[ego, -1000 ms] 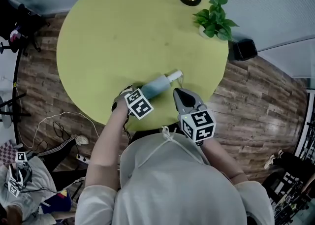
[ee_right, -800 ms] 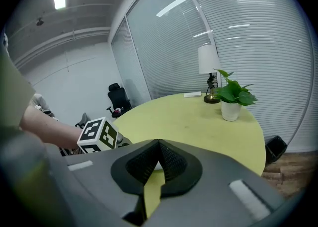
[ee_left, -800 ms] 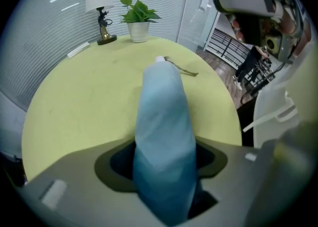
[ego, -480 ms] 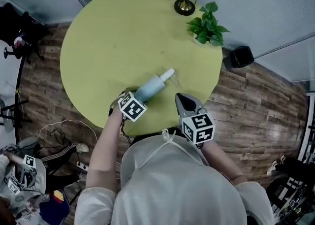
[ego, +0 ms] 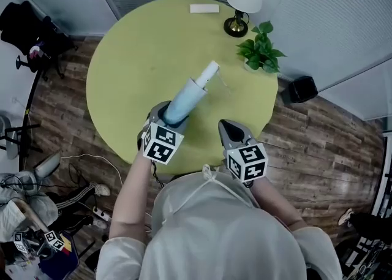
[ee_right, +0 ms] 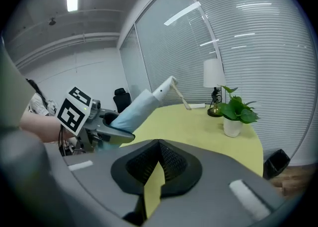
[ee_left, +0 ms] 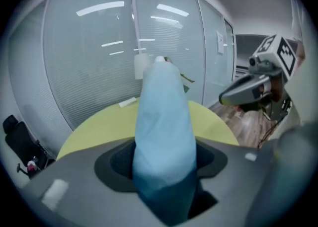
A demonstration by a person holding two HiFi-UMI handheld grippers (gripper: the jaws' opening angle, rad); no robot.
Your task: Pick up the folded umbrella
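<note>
The folded umbrella (ego: 184,100) is a light blue sleeve with a white handle end (ego: 208,71). It is off the round yellow-green table (ego: 135,46), slanting up and away from me. My left gripper (ego: 164,113) is shut on its near end. In the left gripper view the umbrella (ee_left: 164,116) fills the gap between the jaws. My right gripper (ego: 229,128) hovers over the table's near edge to the right, shut with nothing in it. The right gripper view shows the umbrella (ee_right: 136,108) held aloft at the left.
A table lamp (ego: 242,0), a potted plant (ego: 260,52) and a white slip (ego: 204,8) stand at the table's far side. A black bin (ego: 301,89) sits on the wood floor to the right. Cables and gear lie on the floor at the left.
My left gripper has risen and tipped upward, lifting the umbrella off the table so that its handle points up and away. The right gripper has risen slightly.
</note>
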